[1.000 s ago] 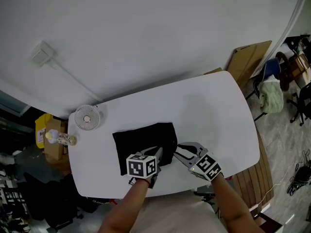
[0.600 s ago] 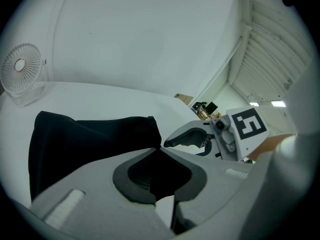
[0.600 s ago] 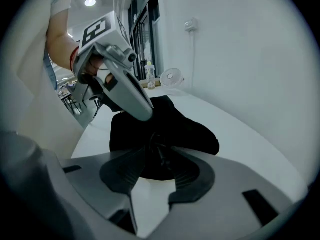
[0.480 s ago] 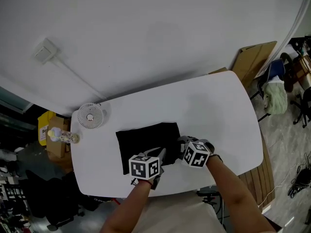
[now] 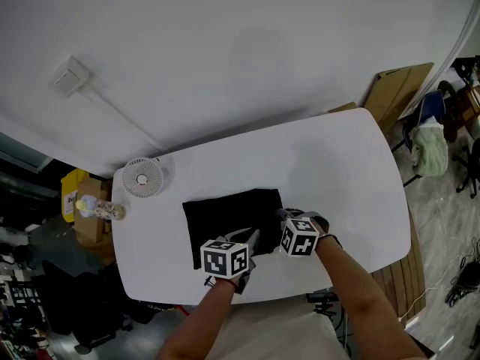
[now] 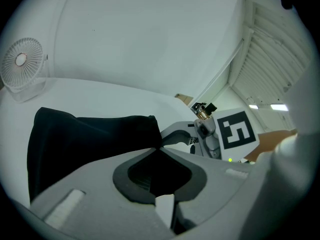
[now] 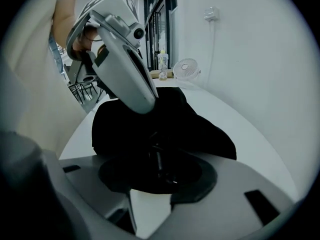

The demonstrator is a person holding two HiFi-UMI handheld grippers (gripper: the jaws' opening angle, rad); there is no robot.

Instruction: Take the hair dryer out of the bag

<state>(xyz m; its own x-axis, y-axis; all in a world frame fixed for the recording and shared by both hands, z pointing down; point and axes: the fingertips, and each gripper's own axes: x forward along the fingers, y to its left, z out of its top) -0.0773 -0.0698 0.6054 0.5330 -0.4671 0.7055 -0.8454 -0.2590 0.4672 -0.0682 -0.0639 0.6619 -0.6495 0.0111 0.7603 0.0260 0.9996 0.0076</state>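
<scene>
Dryer isn't out yet: your left gripper [image 5: 252, 236] jaws clamp the bag [image 5: 225, 212] edge; right gripper [image 5: 285, 217] jaws, just opening, stand apart around its mouth.

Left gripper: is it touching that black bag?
Touching. The right gripper view shows the left gripper shut on a raised fold of the black bag.

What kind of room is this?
Probably a workroom or lab, not a home. A plain white table stands by a white wall, with a small fan and a black bag on it; office chairs, cardboard boxes and leaning boards crowd the floor around it.
</scene>
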